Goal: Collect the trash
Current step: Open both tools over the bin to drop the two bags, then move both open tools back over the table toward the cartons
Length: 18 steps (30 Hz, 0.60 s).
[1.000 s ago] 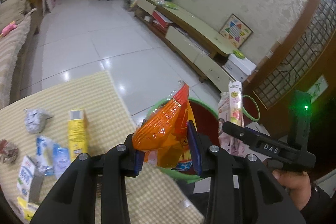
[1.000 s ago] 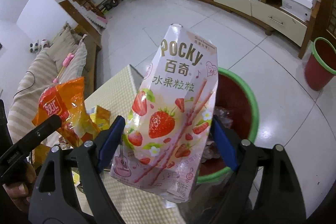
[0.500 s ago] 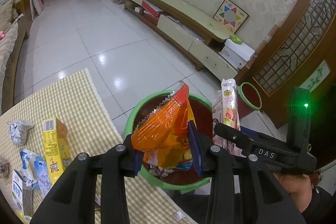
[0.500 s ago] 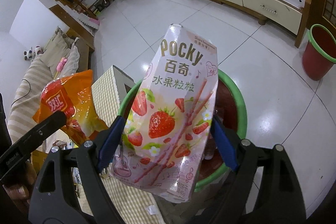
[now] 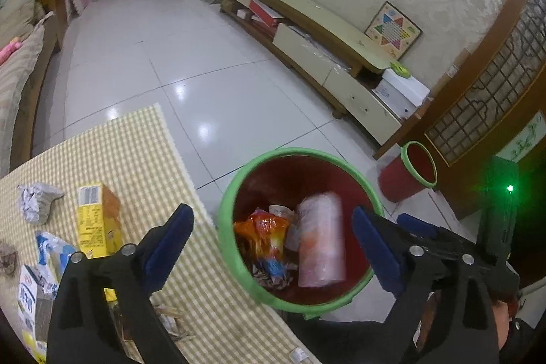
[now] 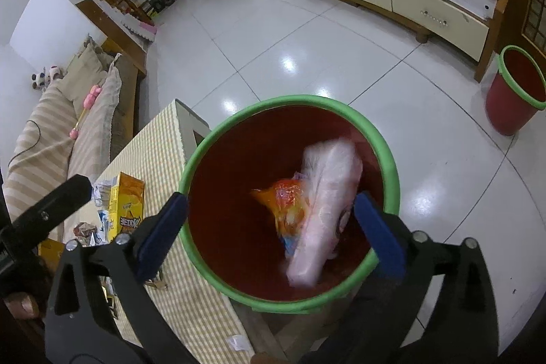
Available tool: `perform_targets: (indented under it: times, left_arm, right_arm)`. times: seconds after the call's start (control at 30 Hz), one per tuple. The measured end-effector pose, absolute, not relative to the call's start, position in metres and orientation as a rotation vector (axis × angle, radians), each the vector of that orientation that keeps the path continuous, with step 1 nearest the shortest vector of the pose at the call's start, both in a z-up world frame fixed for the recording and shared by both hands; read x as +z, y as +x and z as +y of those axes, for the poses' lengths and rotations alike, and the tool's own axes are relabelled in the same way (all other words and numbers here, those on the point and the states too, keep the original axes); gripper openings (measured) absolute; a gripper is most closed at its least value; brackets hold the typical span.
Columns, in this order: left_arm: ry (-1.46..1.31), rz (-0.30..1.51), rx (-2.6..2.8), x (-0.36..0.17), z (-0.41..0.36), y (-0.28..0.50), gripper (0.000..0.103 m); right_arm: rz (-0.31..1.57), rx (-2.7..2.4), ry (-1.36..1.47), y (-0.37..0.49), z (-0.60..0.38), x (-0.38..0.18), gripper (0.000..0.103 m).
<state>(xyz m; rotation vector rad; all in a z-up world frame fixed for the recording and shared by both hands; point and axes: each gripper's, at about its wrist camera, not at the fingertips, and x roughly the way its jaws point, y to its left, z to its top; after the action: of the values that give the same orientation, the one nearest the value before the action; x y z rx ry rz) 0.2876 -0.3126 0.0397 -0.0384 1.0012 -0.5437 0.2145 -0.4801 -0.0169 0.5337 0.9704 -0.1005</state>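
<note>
White floor tiles (image 5: 211,63) run back to a low TV cabinet (image 5: 317,40) along the wall, and a checked cloth covers the bench (image 5: 112,152) at the near edge.

Both claws hang over a red bin with a green rim (image 6: 382,145) that stands against the bench's end. The left claw (image 5: 273,248) is spread wide, blue pads (image 5: 169,241) well apart, nothing between them. The right claw (image 6: 269,231) is likewise wide apart and holds nothing; it shows at the right of the left wrist view, just beside the left one.

Inside the bin lie the two pieces of trash: an orange snack bag (image 5: 262,236) on the left and a pink Pocky packet (image 5: 320,241) leaning just to its right, blurred in both views. The two touch, and other scraps sit under them at the bottom.

On the bench, a yellow and orange carton (image 5: 97,220) lies near the bin-side edge. Farther out are a crumpled grey wrapper (image 5: 36,202), a blue and white pouch (image 5: 51,253) and a small milk carton (image 5: 29,301). Small paper scraps (image 5: 170,323) lie on the cloth close under the left claw.

Well apart on the floor, by the cabinet's end, stands a second smaller red bin (image 5: 409,173). A striped sofa (image 6: 51,132) lines the far side of the bench.
</note>
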Motion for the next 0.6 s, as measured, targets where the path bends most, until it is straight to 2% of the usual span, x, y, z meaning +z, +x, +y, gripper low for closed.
perform_targets:
  times: [0.6]
  left_arm:
    - [-0.116, 0.909, -0.432, 0.080, -0.208, 0.250, 0.094]
  right_arm:
    - [0.932, -0.005, 0.380, 0.200, -0.401, 0.021, 0.098]
